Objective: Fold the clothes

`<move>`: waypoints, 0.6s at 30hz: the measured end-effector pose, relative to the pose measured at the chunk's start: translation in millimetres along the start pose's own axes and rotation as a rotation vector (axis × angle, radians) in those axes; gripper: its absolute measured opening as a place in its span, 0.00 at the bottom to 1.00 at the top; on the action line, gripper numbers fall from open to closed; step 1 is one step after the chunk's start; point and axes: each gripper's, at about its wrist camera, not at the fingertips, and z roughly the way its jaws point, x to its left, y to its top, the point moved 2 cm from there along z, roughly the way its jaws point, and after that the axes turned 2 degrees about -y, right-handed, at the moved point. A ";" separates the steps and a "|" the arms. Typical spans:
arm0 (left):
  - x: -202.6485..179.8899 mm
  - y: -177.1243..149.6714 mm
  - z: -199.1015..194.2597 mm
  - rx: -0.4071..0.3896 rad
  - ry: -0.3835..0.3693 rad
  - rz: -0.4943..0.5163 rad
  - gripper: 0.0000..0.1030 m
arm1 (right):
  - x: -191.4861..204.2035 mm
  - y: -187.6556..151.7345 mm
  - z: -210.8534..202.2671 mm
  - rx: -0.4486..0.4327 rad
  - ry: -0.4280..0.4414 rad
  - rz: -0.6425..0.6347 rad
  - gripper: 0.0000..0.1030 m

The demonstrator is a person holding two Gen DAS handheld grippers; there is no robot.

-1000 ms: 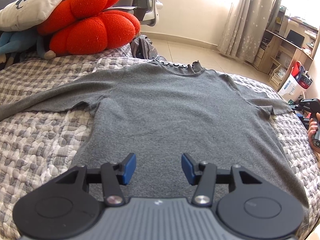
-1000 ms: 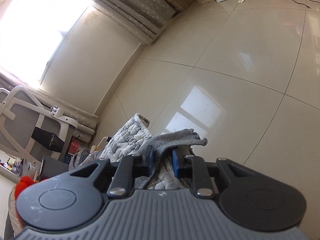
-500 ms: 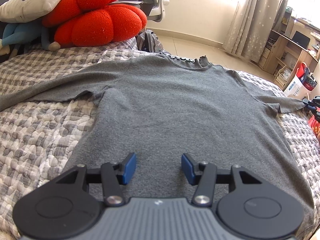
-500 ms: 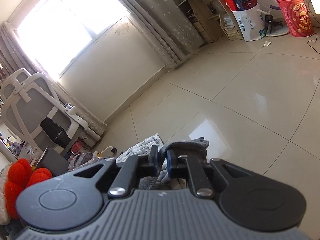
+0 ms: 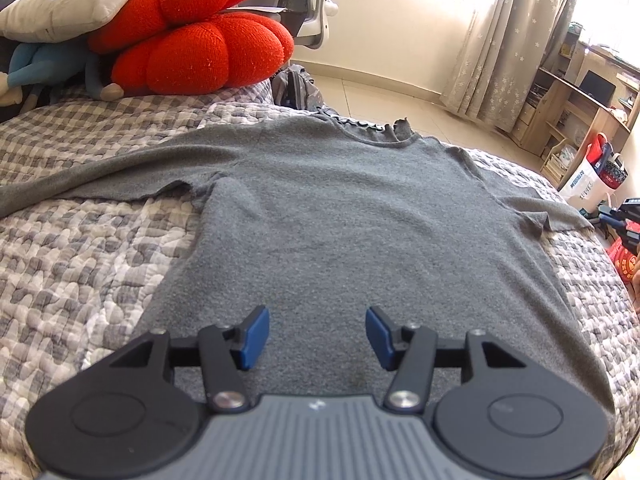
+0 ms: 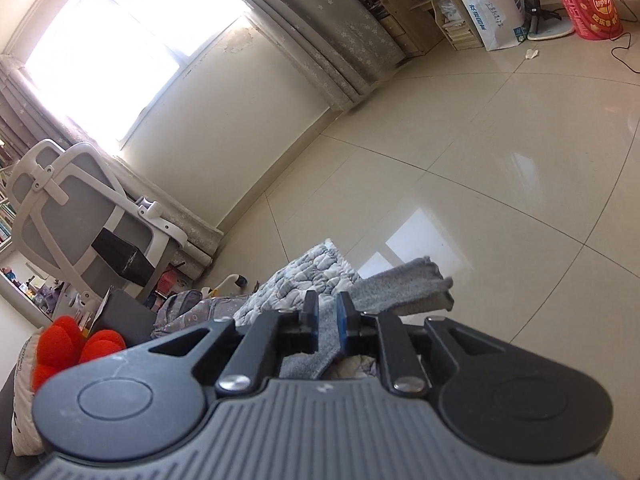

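A grey short-sleeved shirt (image 5: pixel 352 216) lies flat and face down on the checked quilt (image 5: pixel 80 264), collar away from me. My left gripper (image 5: pixel 316 334) hovers open over the shirt's hem, nothing between its blue pads. My right gripper (image 6: pixel 327 320) is at the bed's right edge, and also shows at the far right of the left wrist view (image 5: pixel 628 216). It grips the right sleeve (image 6: pixel 404 288), whose end sticks out past the pads above the floor. Its jaws are opening, with the cloth still pinched between them.
A red cushion (image 5: pixel 192 40), a white pillow (image 5: pixel 72 0) and a blue plush toy (image 5: pixel 44 64) sit at the bed's far left. A backpack (image 5: pixel 298 88) and an office chair (image 6: pixel 80 208) stand beyond the bed. Tiled floor (image 6: pixel 500 160), bags (image 6: pixel 492 8) and shelves lie to the right.
The right gripper rose a little and rolled with the sleeve between its pads; the pads closed, then parted slightly. The left gripper stayed open over the hem.
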 end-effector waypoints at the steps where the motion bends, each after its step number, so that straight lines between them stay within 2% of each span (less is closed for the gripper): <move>1: 1.3 -0.1 -1.0 -0.002 0.002 -0.001 0.54 | -1.0 -3.7 0.2 0.023 0.005 0.021 0.28; 2: 2.9 -0.4 -1.2 -0.001 0.003 -0.003 0.54 | -0.9 -8.1 0.6 0.042 0.009 0.030 0.39; 6: 6.9 -2.4 1.5 0.012 0.007 -0.007 0.54 | -1.3 -23.3 2.6 0.075 0.015 0.081 0.39; 8: 6.3 -2.5 3.2 0.016 0.007 -0.004 0.54 | 1.8 -22.2 8.2 0.061 0.010 0.092 0.38; 10: 4.8 -2.1 3.3 0.014 0.001 -0.001 0.54 | 7.1 -19.7 13.1 0.050 0.000 0.085 0.22; 11: 3.9 -2.0 3.1 0.013 -0.002 0.001 0.54 | 10.6 -19.5 15.4 0.051 -0.010 0.070 0.07; 12: 3.2 -1.9 2.7 0.012 -0.004 0.002 0.54 | 13.7 -20.1 16.8 0.052 -0.019 0.049 0.04; 15: 3.3 -2.1 1.6 0.009 -0.003 -0.001 0.54 | 18.0 -23.9 10.7 0.021 -0.042 0.002 0.03; 18: 3.9 -3.4 0.9 0.013 -0.002 0.001 0.54 | 15.3 -27.6 -16.3 -0.039 0.022 0.038 0.03</move>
